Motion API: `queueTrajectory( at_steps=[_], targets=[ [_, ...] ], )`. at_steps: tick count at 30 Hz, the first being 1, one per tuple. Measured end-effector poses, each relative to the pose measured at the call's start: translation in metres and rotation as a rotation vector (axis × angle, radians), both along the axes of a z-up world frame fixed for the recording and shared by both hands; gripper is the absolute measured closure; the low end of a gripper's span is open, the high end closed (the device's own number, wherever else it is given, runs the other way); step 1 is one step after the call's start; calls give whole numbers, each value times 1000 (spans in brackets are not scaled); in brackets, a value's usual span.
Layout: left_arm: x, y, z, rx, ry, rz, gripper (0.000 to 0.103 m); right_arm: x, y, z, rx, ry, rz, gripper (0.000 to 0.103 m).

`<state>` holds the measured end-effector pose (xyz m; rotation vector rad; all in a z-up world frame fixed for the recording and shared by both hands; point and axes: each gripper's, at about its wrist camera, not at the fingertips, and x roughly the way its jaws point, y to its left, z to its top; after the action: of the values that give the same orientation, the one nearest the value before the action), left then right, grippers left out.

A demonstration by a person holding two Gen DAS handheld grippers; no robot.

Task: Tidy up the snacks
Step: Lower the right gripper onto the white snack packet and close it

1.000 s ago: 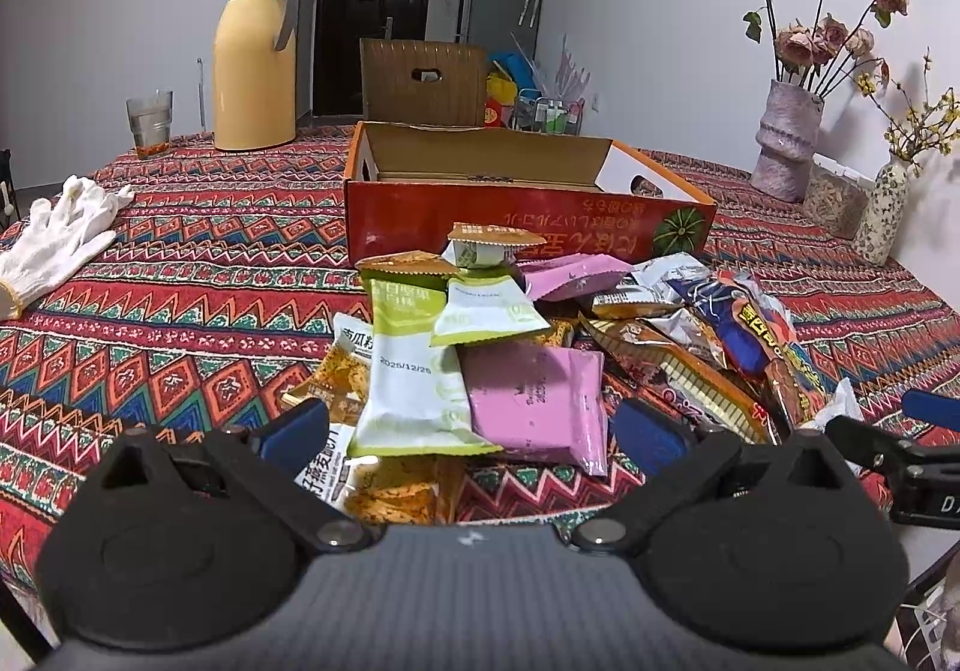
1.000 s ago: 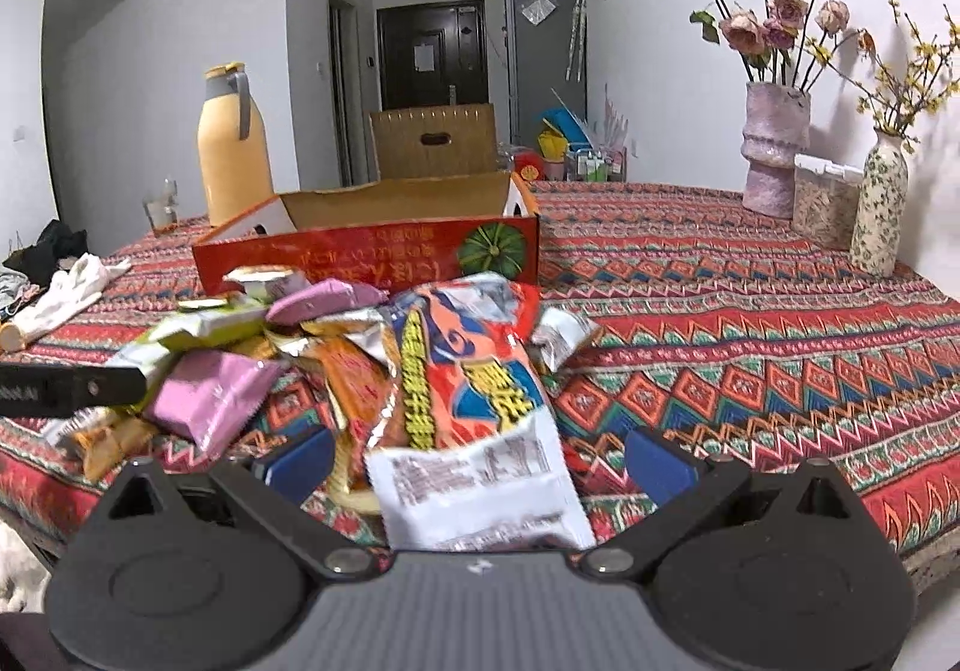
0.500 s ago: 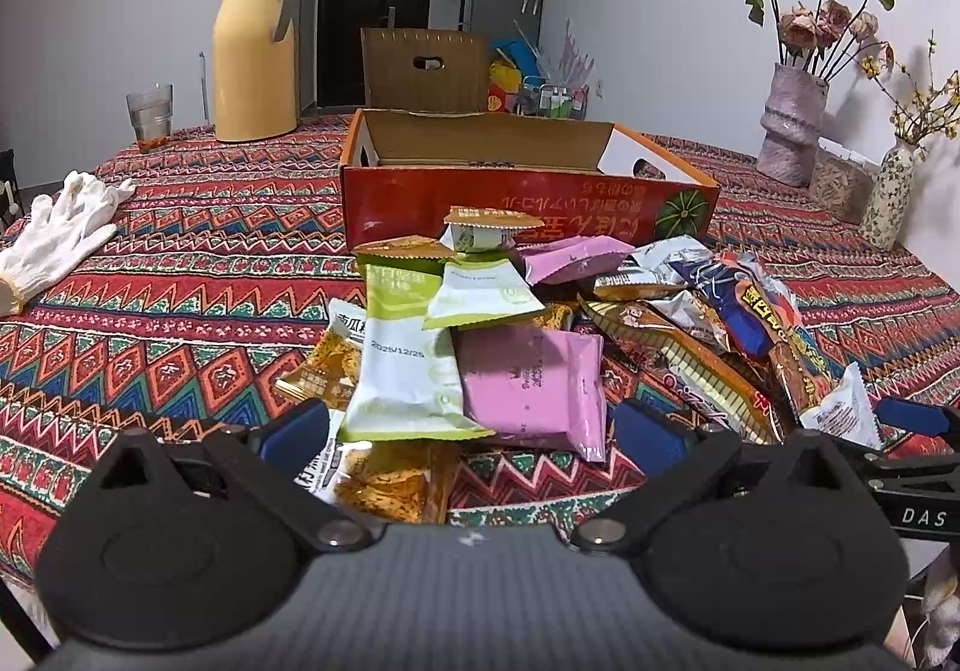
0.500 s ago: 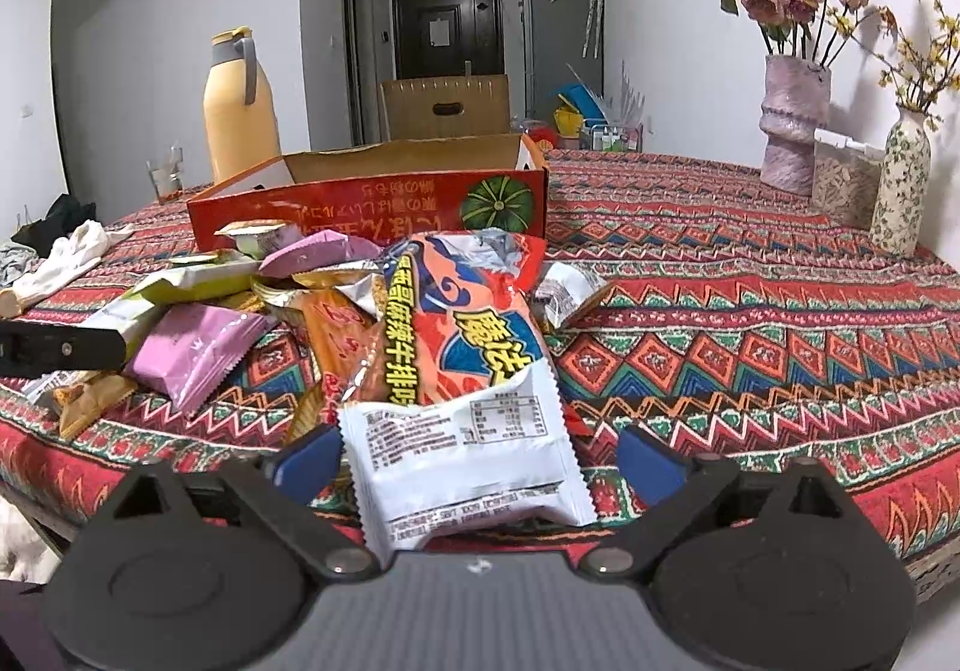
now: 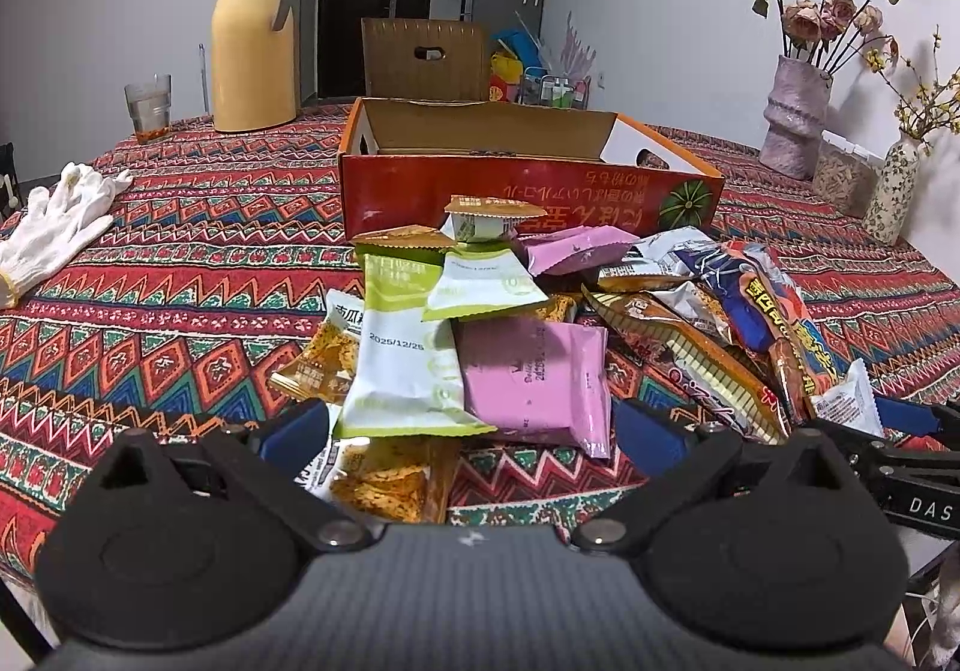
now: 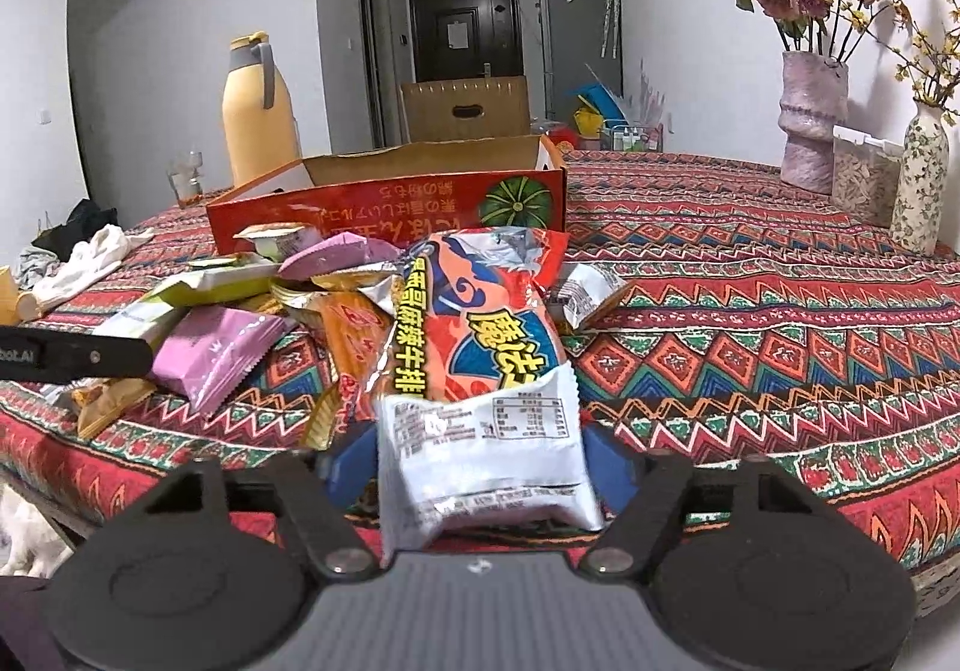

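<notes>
Right gripper point(image 6: 480, 467) jaws have just been closing; the blue pads now flank the silver-white snack packet point(image 6: 483, 455), apparently pinching it. Left gripper point(image 5: 471, 431) hangs wide open, empty, over the snack pile. Judged: first pick begun; red cardboard box point(image 6: 390, 200) at 12 o'clock awaits.

Evenly lit indoors, soft and slightly cool — faint shadows on the white wall point(image 5: 672, 41). Sharp throughout, mild glare on foil wrappers point(image 6: 480, 245) — strong fisheye bending, dark corners.
</notes>
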<state>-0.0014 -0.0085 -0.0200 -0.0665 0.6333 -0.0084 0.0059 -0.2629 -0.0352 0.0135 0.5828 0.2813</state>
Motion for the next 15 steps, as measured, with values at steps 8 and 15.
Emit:
queueTrajectory(
  at_steps=[8, 15],
  targets=[
    [0, 1, 1, -1, -1, 6, 0, -5, -6, 2, 35, -9, -1, 49],
    [1, 2, 3, -2, -4, 13, 0, -9, -11, 7, 56, -34, -14, 54]
  ],
)
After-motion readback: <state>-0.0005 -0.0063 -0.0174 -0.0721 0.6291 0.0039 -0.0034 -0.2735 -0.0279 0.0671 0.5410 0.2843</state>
